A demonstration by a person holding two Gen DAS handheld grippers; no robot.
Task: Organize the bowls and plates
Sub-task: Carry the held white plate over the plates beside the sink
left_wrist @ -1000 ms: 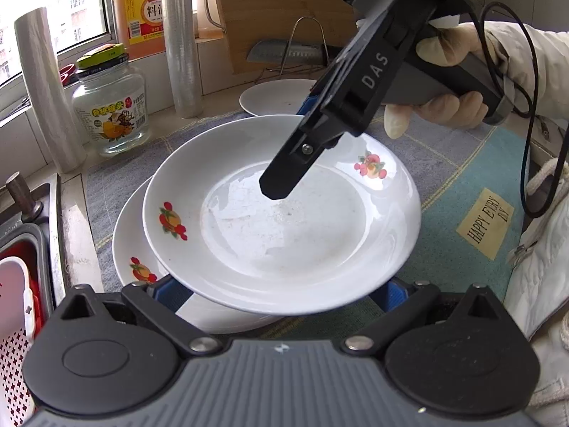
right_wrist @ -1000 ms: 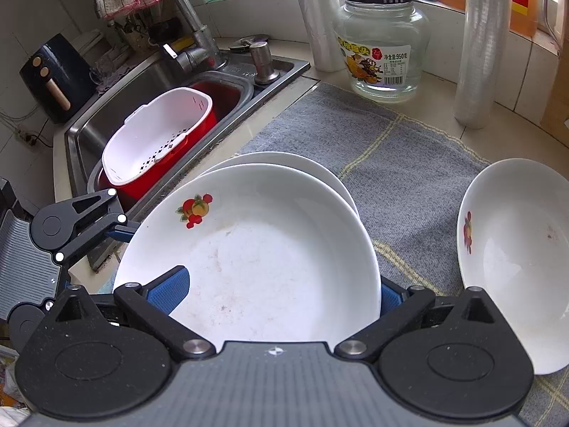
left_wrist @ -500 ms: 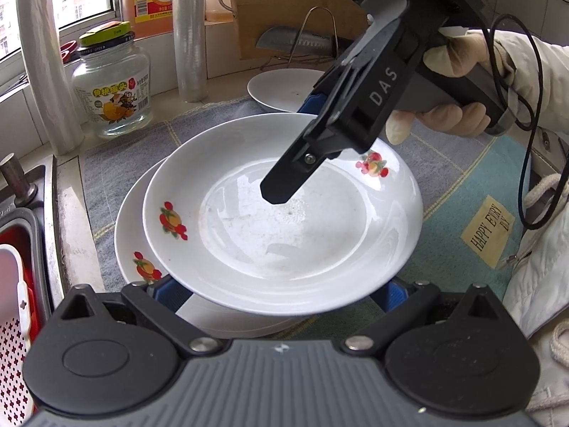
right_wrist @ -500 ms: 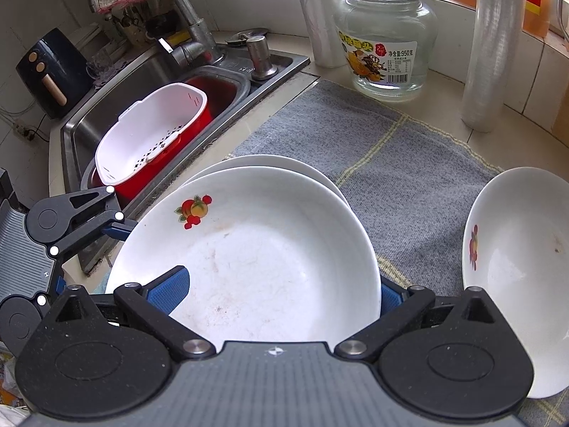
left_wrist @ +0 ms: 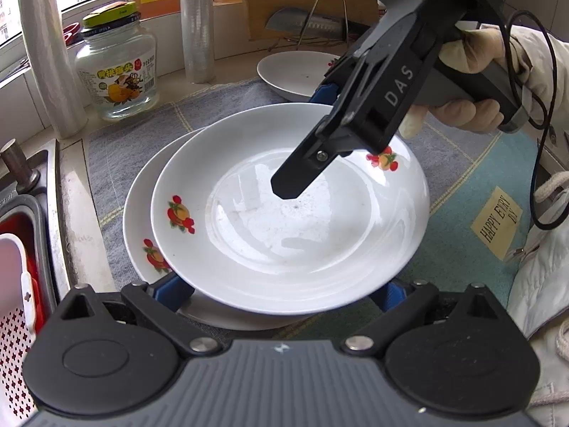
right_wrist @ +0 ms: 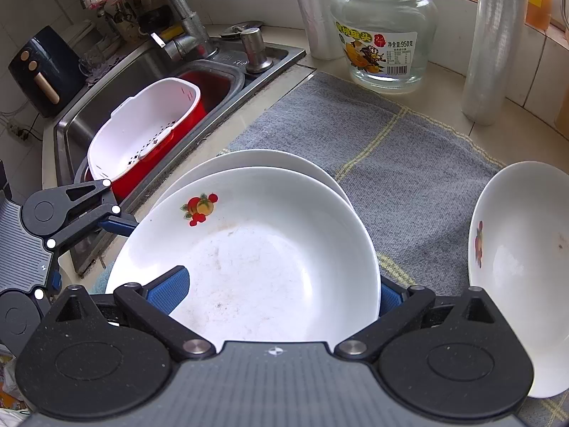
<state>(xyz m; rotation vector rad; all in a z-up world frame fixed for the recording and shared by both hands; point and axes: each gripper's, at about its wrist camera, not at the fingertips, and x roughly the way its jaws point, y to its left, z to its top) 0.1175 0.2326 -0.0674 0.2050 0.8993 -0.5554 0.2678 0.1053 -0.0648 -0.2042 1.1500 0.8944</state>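
A white plate with fruit prints lies over a second white plate on the grey mat, offset to the right of it. My left gripper is open, its blue pads at the near rim, one each side. My right gripper straddles the same top plate from the opposite rim, jaws wide; in the left wrist view its body hangs over the plate. Whether the plate rests fully on the lower one I cannot tell. A third white dish lies apart, also in the left wrist view.
A glass jar and two rolls of cling film stand at the back. The steel sink holds a white colander in a red tub. A teal cloth lies at the right, a knife rack behind.
Both grippers and the top plate have shifted a little toward the right of the lower plate. The jaws stay as they were.
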